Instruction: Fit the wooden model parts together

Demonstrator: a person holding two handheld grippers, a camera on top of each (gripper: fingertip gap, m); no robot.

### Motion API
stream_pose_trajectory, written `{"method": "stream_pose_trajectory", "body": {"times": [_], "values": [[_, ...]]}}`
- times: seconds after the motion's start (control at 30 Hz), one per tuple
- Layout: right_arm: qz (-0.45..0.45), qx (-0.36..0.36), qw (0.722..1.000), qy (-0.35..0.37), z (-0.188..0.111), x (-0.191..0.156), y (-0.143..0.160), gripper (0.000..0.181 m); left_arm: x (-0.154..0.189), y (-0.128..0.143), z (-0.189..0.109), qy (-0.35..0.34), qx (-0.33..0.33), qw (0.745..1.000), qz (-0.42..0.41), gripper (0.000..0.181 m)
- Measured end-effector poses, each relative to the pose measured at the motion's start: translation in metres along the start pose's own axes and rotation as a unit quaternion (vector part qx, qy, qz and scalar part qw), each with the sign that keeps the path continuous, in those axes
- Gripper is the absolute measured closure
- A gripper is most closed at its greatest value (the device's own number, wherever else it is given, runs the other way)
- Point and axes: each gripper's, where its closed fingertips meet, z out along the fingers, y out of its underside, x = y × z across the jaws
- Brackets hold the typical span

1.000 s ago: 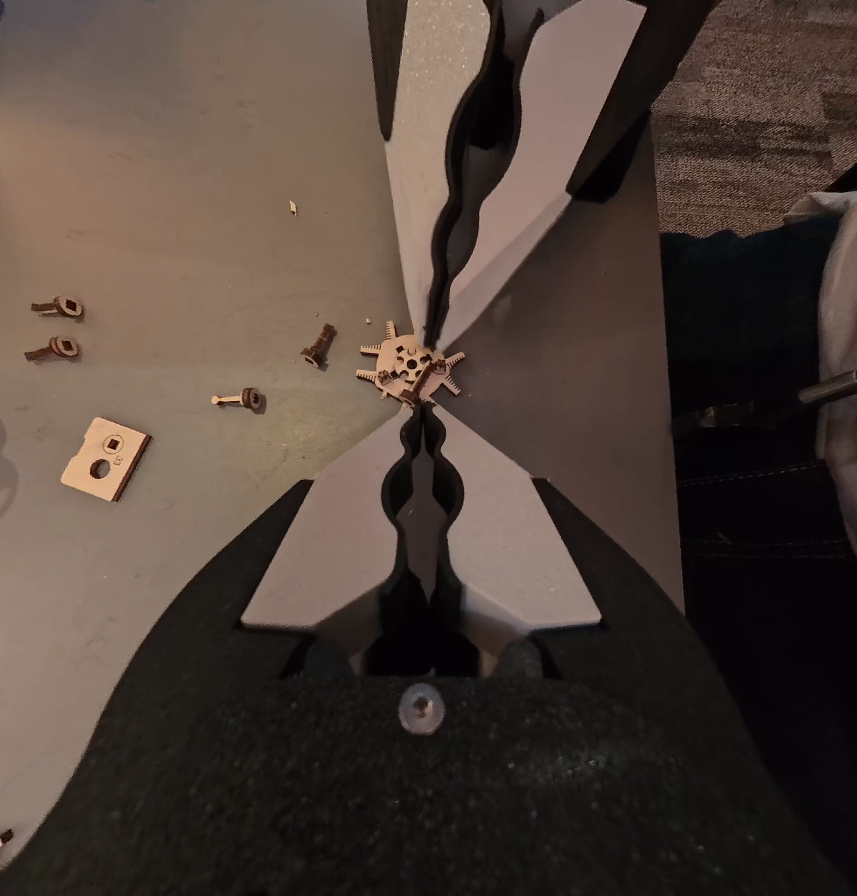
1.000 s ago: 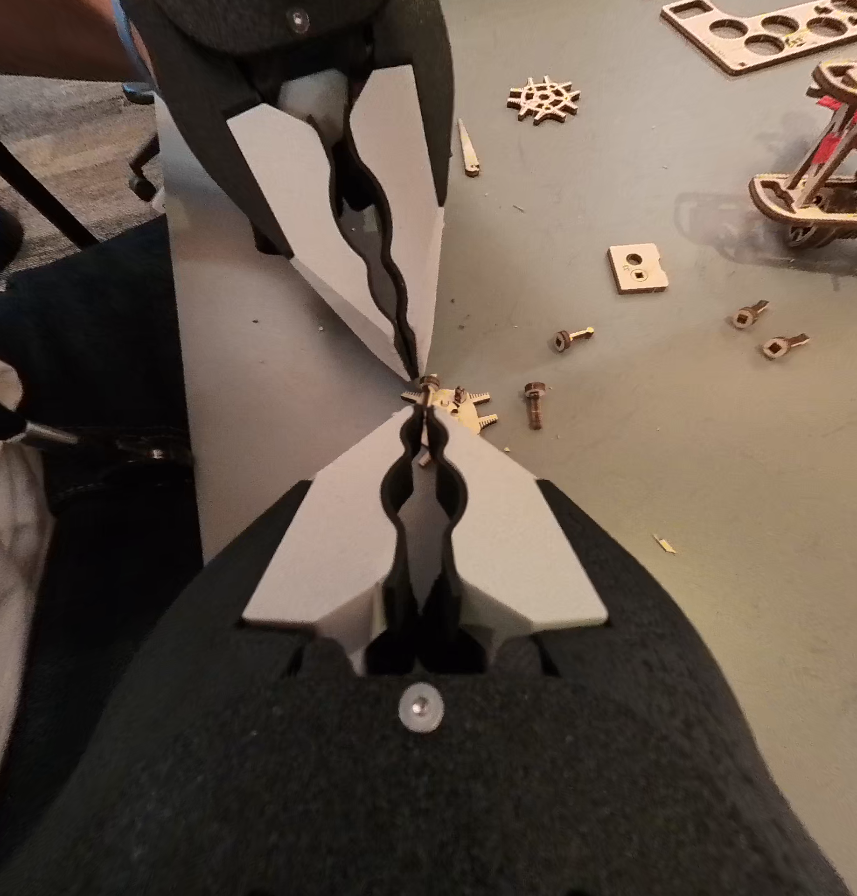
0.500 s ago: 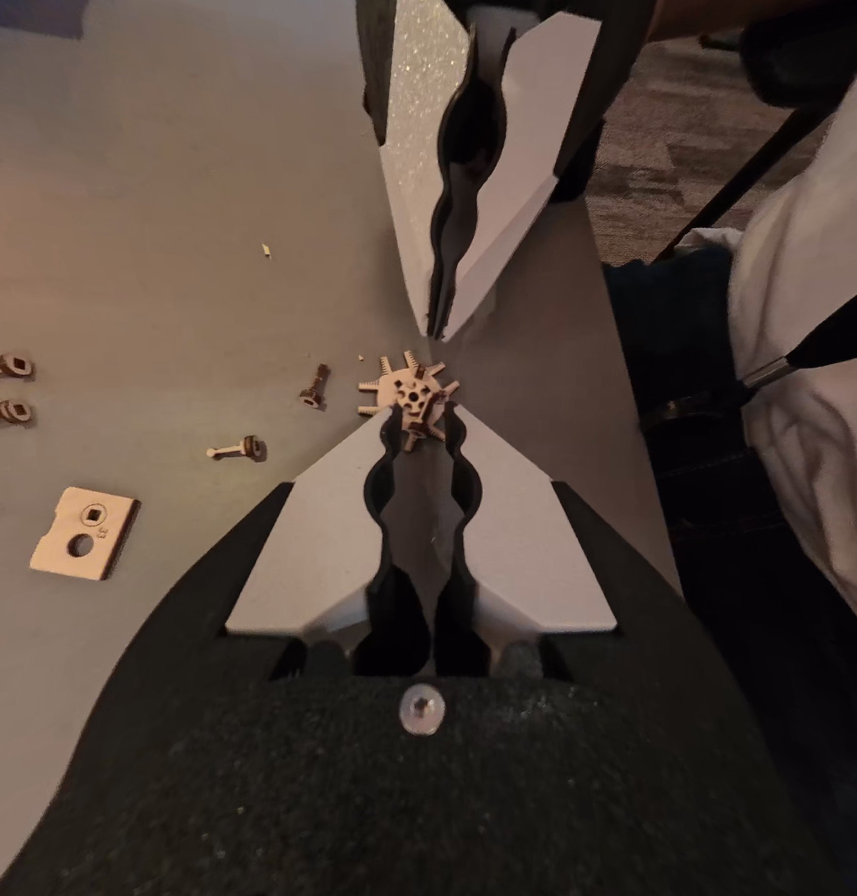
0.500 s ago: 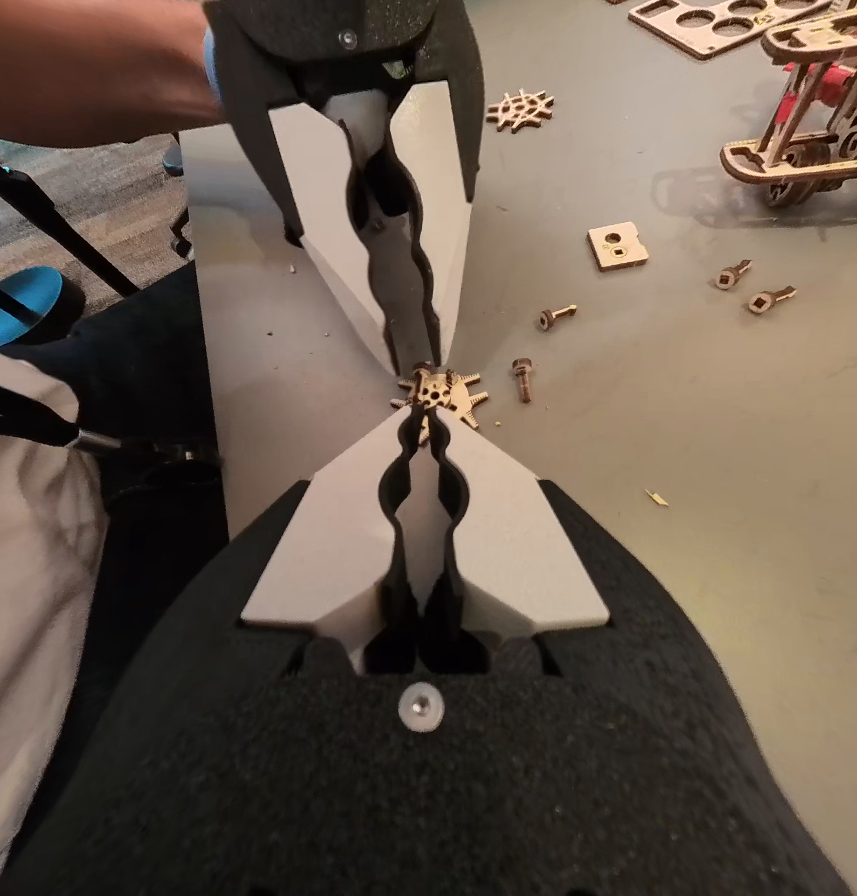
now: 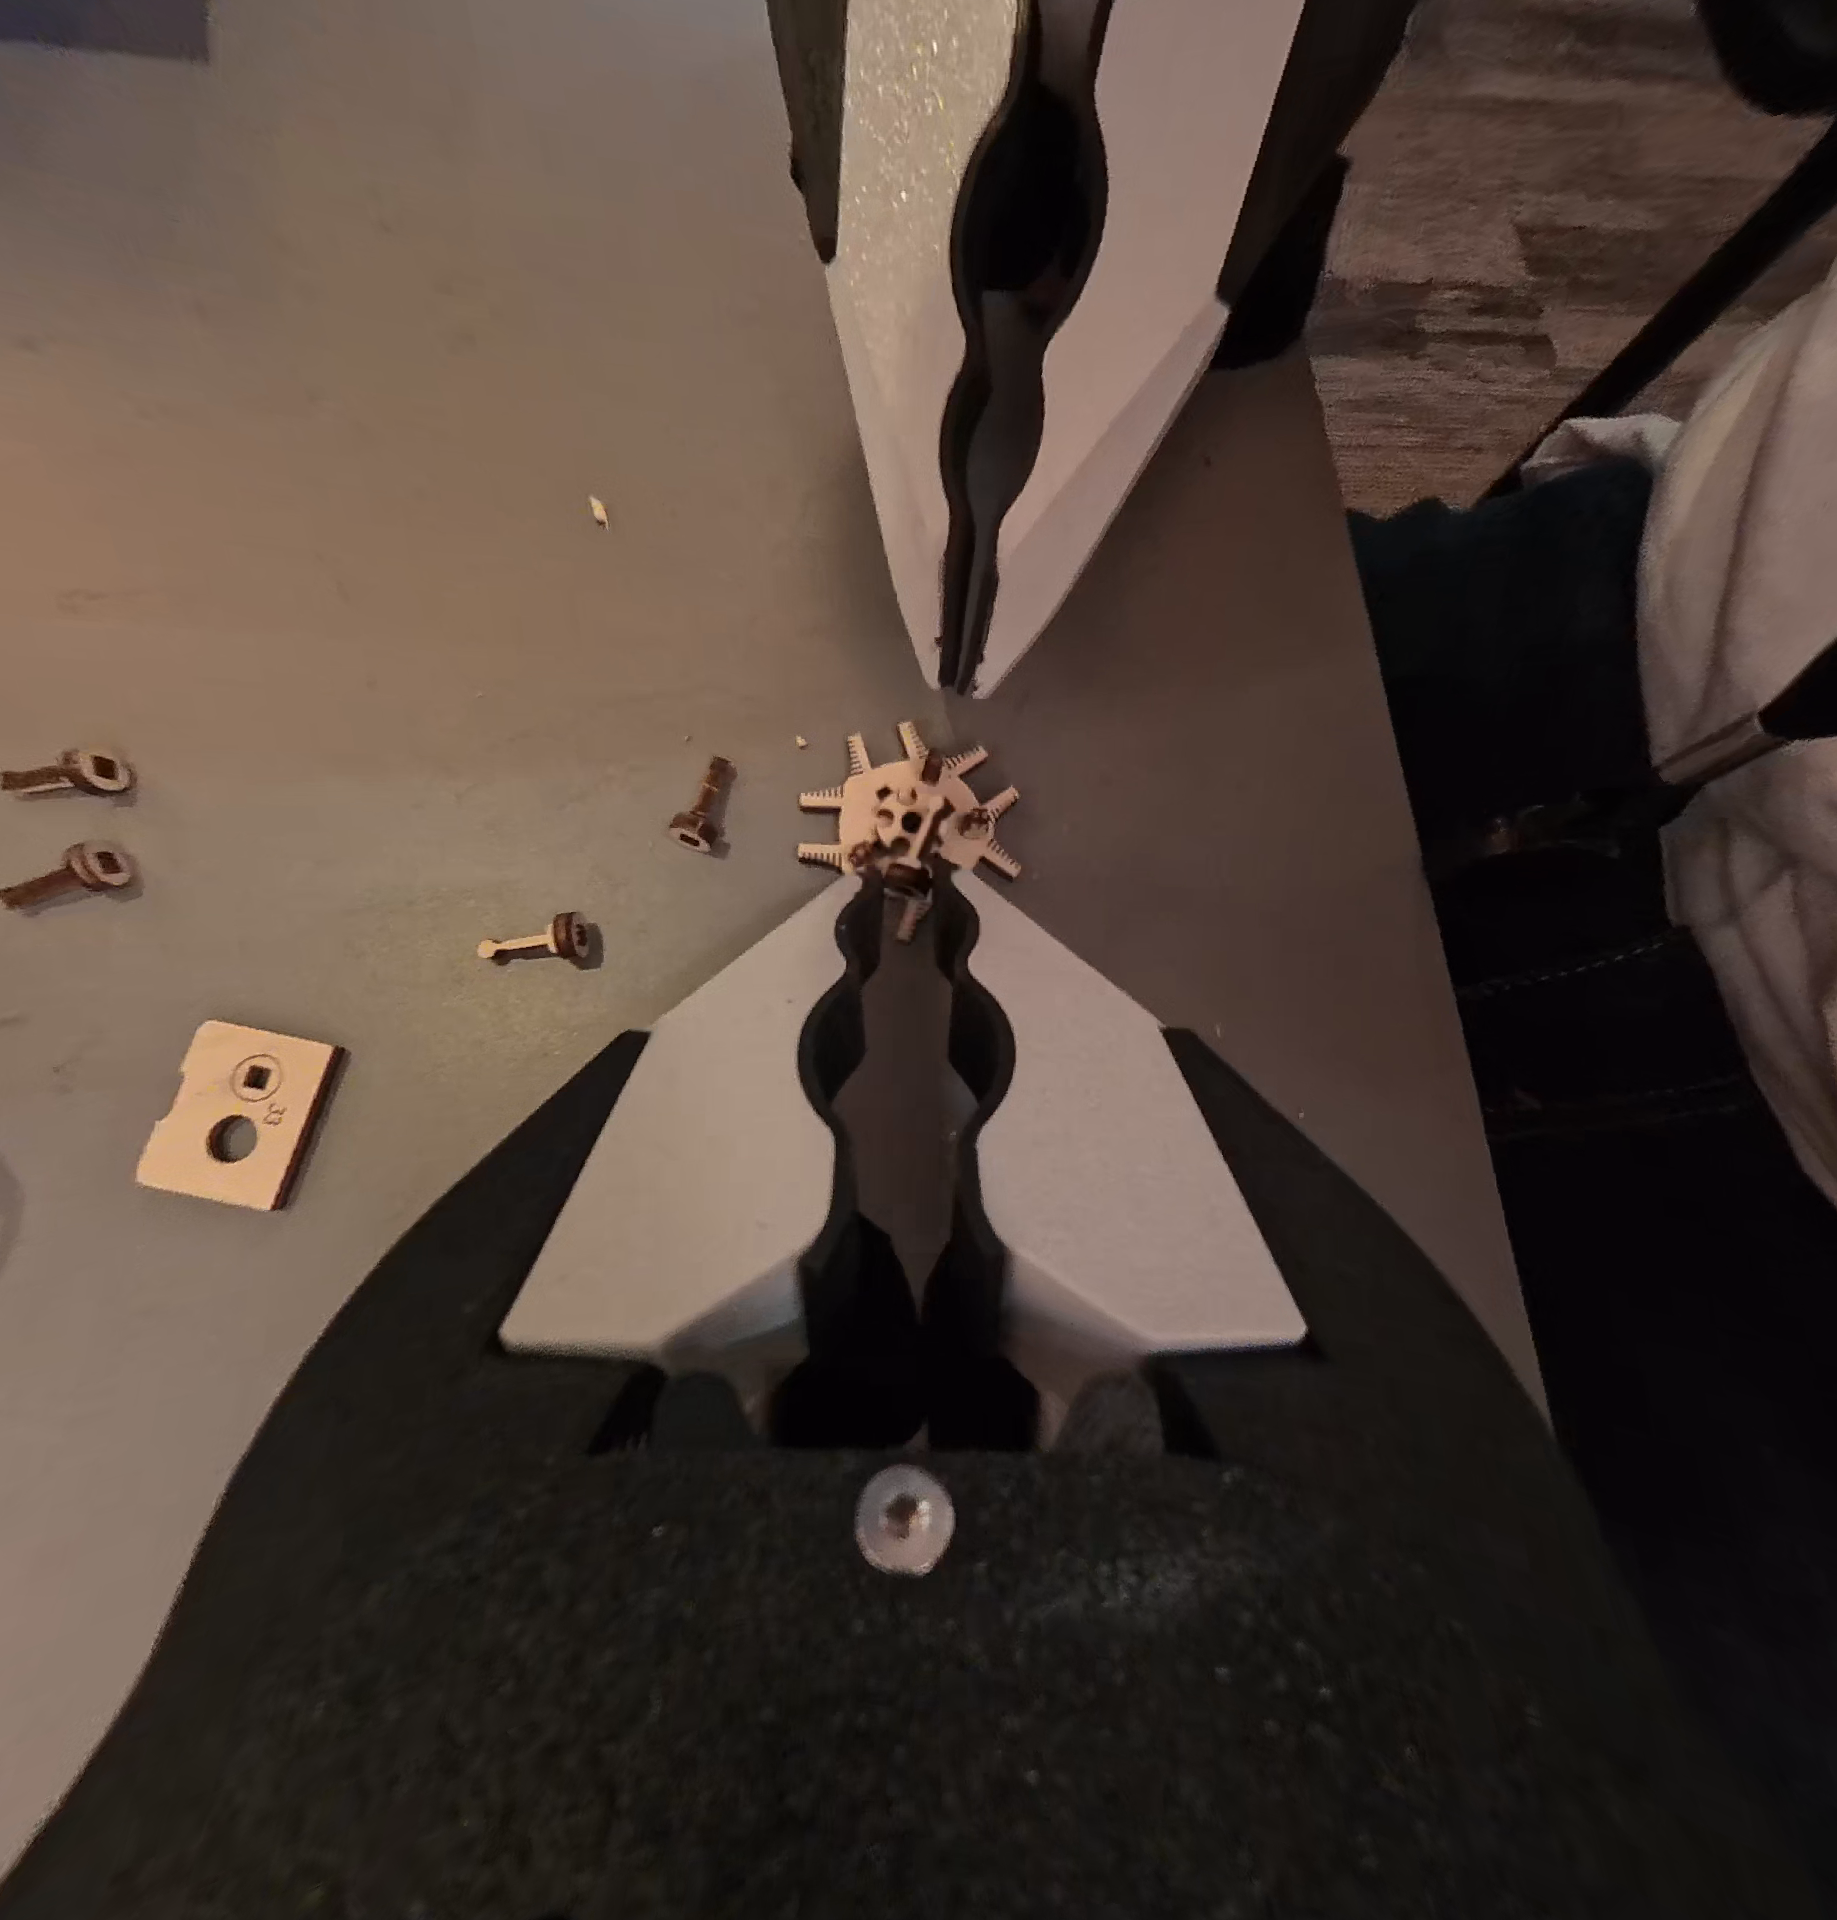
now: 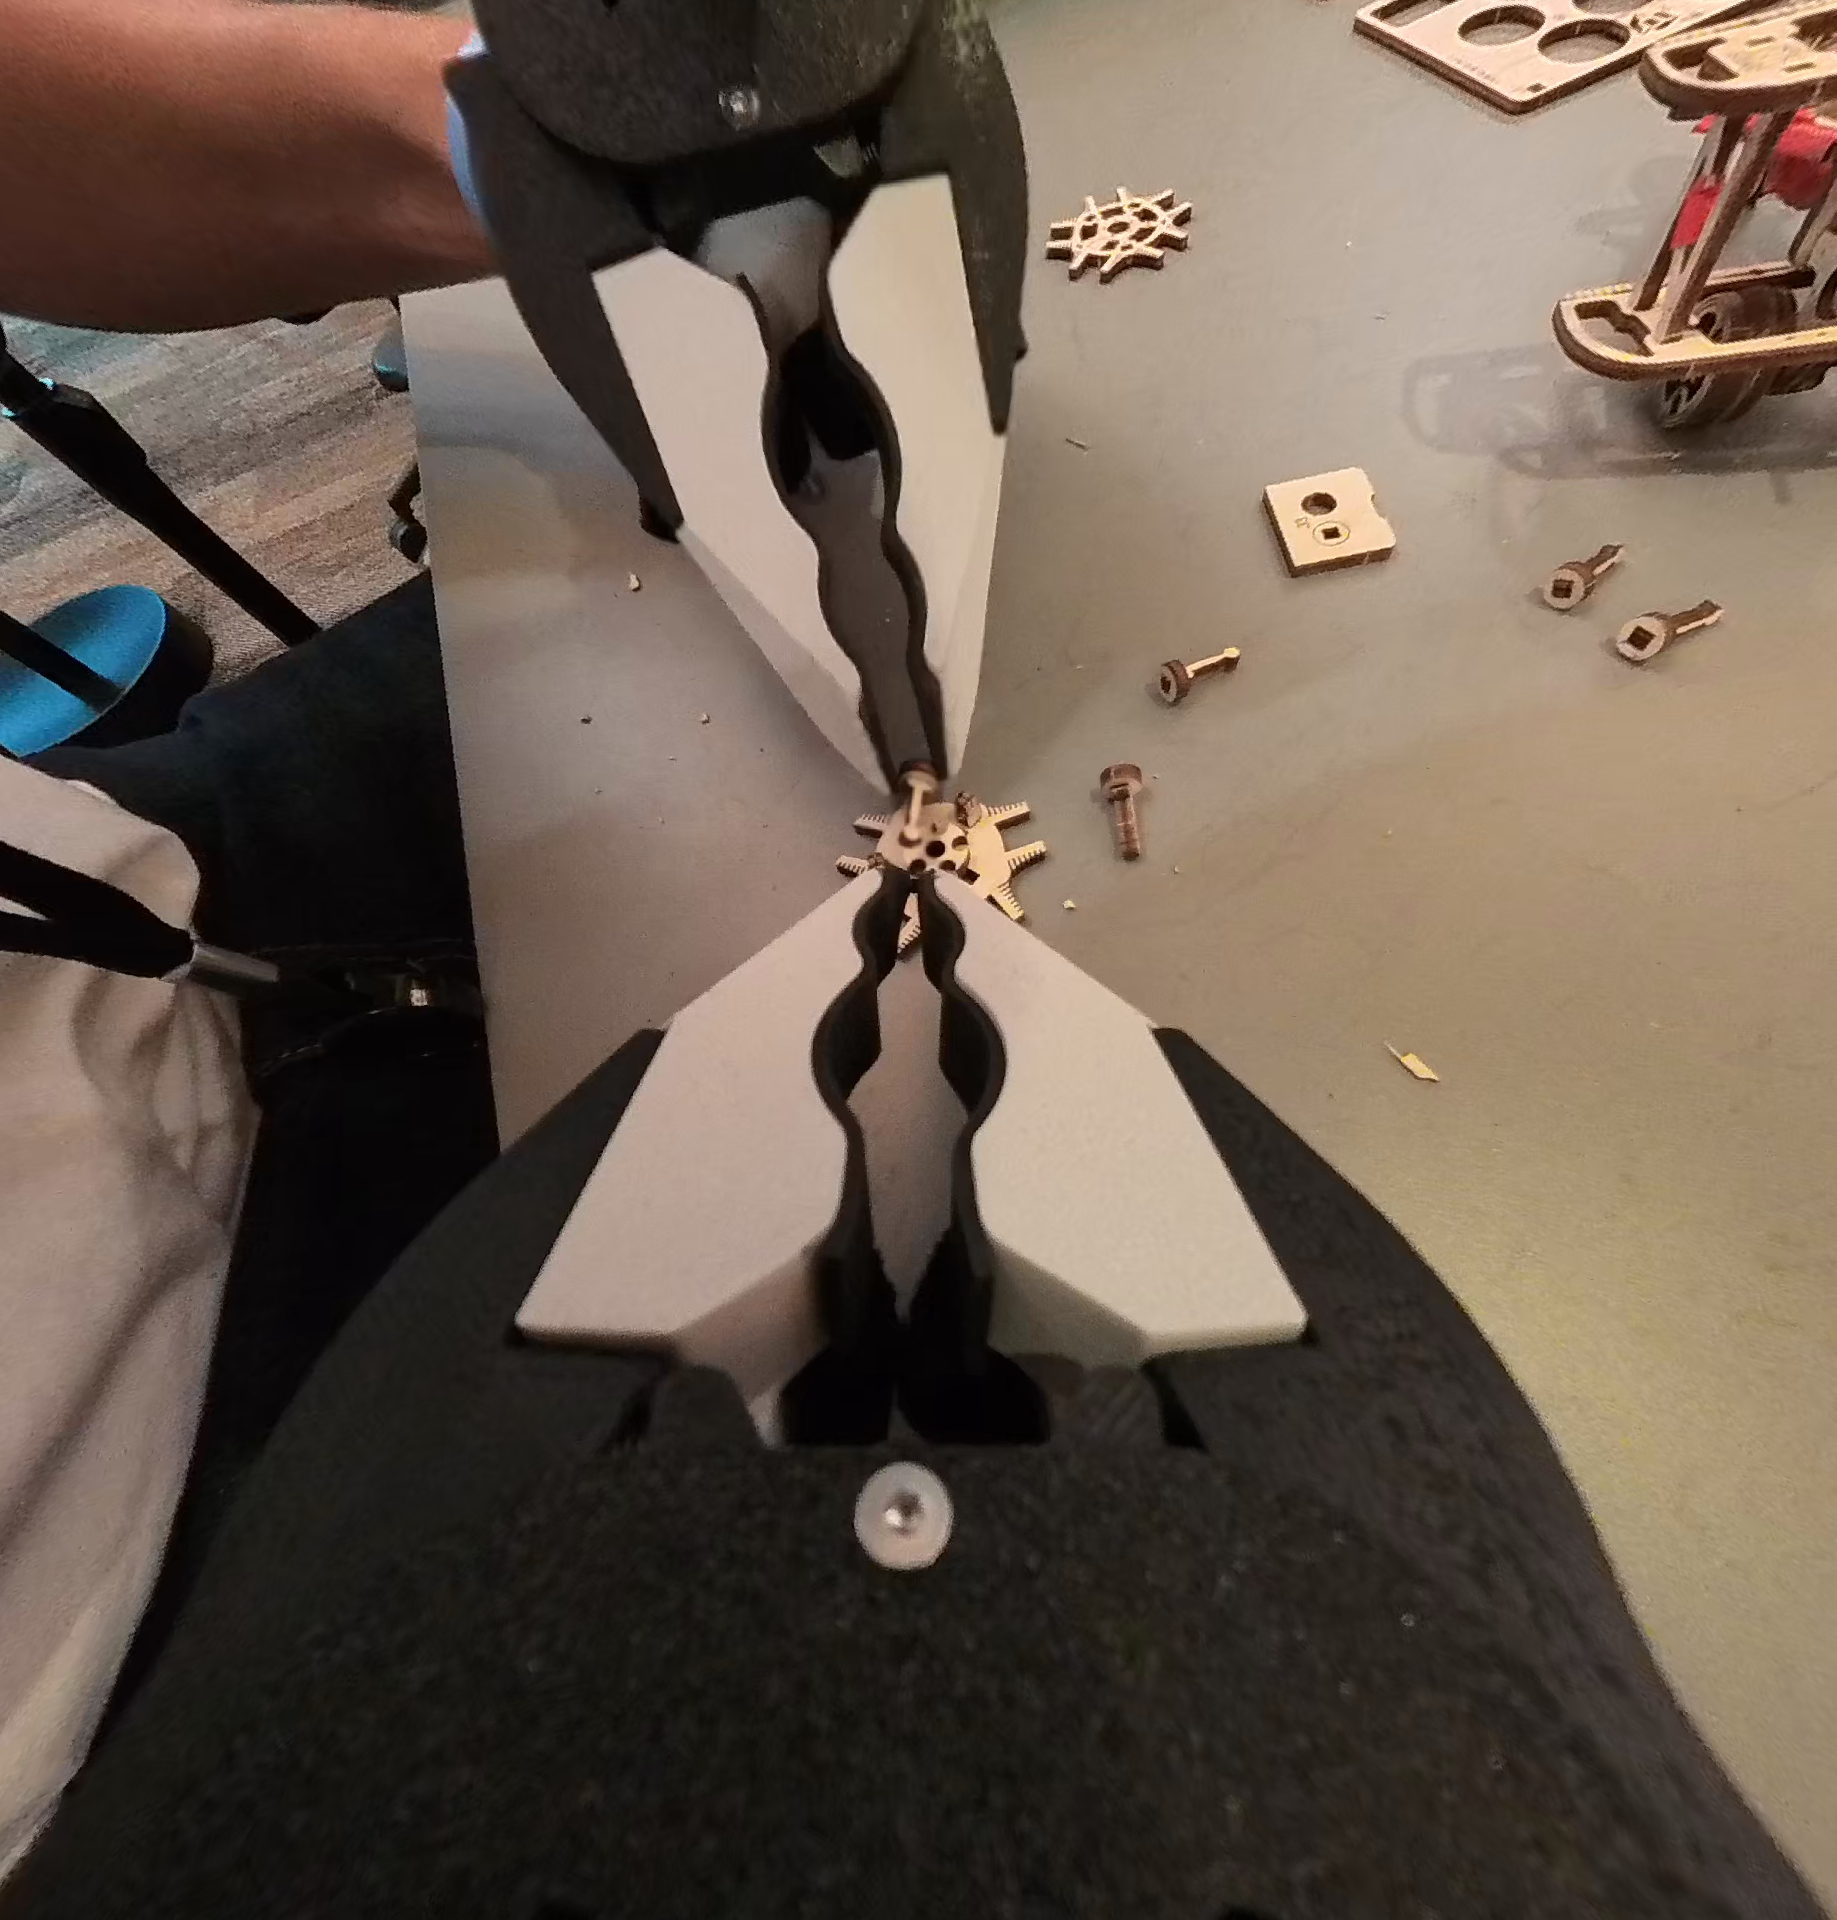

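Two claws meet over a toothed wooden gear (image 5: 860,819) on the tabletop (image 5: 374,416): left claw (image 5: 909,899) pinches a wooden pin (image 5: 907,916); right claw (image 6: 909,883) is pressed together, empty.

Left gripper (image 5: 906,902) and right gripper (image 6: 901,885), tip to tip

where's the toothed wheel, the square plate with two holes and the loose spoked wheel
toothed wheel (image 5: 909,821): left wrist view, on its hub
square plate (image 5: 241,1114): left wrist view, on its flat face between the holes
spoked wheel (image 6: 1120,233): right wrist view, on its centre
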Motion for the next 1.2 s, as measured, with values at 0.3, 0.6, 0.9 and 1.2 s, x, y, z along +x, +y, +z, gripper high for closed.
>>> {"method": "stream_pose_trajectory", "body": {"times": [0.3,0.6,0.9,1.2], "values": [[0.002,-0.009,0.999,0.041,-0.001,0.013,0.003,0.181,-0.014,0.008,-0.007,-0.162,-0.015,0.979,-0.122,0.175],[-0.015,-0.015,0.997,0.080,0.001,0.027,0.002,0.173,0.002,0.015,-0.008,-0.306,0.006,0.922,-0.236,0.174],[-0.067,-0.026,0.995,0.064,0.008,0.015,0.002,0.170,0.006,0.010,-0.005,-0.376,0.028,0.894,-0.241,0.174],[-0.019,-0.038,0.999,-0.012,0.020,0.002,0.000,0.160,0.008,0.007,-0.001,-0.380,0.025,0.895,-0.232,0.174]]}}
